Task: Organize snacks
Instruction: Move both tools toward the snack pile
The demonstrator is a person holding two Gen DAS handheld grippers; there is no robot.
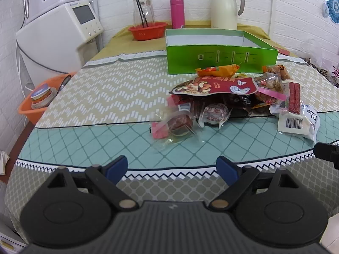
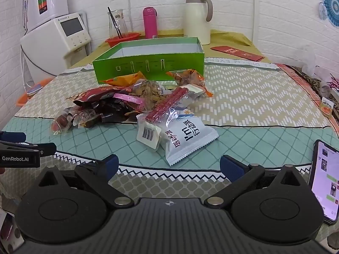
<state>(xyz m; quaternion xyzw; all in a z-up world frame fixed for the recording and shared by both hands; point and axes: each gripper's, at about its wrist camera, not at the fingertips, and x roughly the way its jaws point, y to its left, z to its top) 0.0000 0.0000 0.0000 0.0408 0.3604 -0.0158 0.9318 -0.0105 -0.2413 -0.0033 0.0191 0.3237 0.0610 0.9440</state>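
A pile of snack packets [image 1: 228, 97] lies on the patterned tablecloth in front of an open green box [image 1: 220, 50]; the box looks empty. On top is a red nut bag [image 1: 214, 85]. A clear-wrapped snack [image 1: 175, 124] lies nearest my left gripper [image 1: 172, 168], which is open and empty at the table's near edge. In the right wrist view the pile [image 2: 131, 101] and green box [image 2: 148, 63] sit ahead. A white-blue packet [image 2: 186, 139] lies closest to my right gripper [image 2: 169, 167], which is open and empty.
At the back stand a pink bottle [image 1: 177, 11], a cream thermos jug [image 1: 225, 8], a glass jug in a red basket [image 1: 147, 30]. A white appliance [image 1: 59, 33] and orange basket [image 1: 40, 99] are left. A lit phone [image 2: 325, 182] rests at the right edge.
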